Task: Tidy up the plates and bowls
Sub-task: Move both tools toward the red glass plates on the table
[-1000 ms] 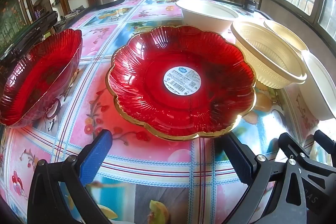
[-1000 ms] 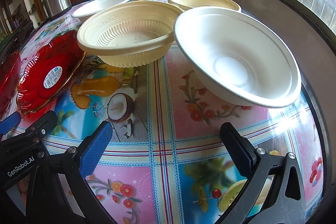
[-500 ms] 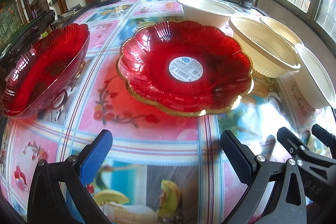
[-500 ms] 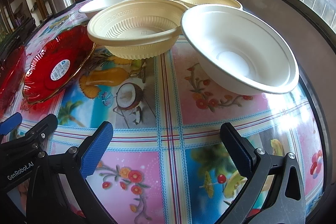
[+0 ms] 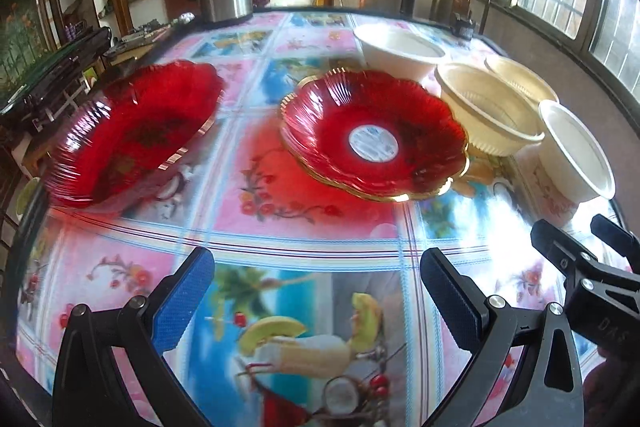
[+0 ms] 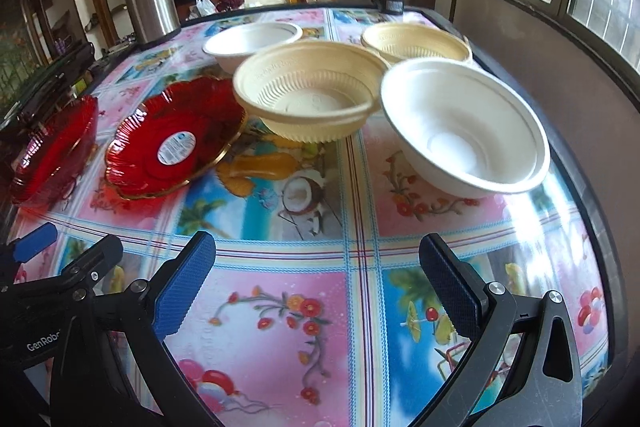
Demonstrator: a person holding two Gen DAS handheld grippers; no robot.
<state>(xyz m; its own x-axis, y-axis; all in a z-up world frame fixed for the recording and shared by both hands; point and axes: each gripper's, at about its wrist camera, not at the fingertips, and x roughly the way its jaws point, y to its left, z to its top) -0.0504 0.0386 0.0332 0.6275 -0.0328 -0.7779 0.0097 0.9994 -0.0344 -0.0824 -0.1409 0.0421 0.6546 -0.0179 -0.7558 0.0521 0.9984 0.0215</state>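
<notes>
Both claws have pulled back from the dishes and now see more of the tabletop (image 6: 360, 187) with its bright picture cloth. The left claw (image 5: 316, 303) is wide open and holds nothing. The right claw (image 6: 316, 291) is wide open and empty too. Nothing has been picked up or stacked yet, so I think the sorting is only starting.

The red glass plate with the gold rim and white sticker (image 5: 374, 135) sits in the middle. A second red glass plate (image 5: 132, 131) is off to its left, apart from it. Two cream ribbed plastic bowls (image 6: 308, 91) and two white smooth bowls (image 6: 464, 123) stand close together on the right.

A tall shiny metal flask (image 6: 148, 3) stands at the far edge, out of the way. Nothing blocks the path to the plates.
</notes>
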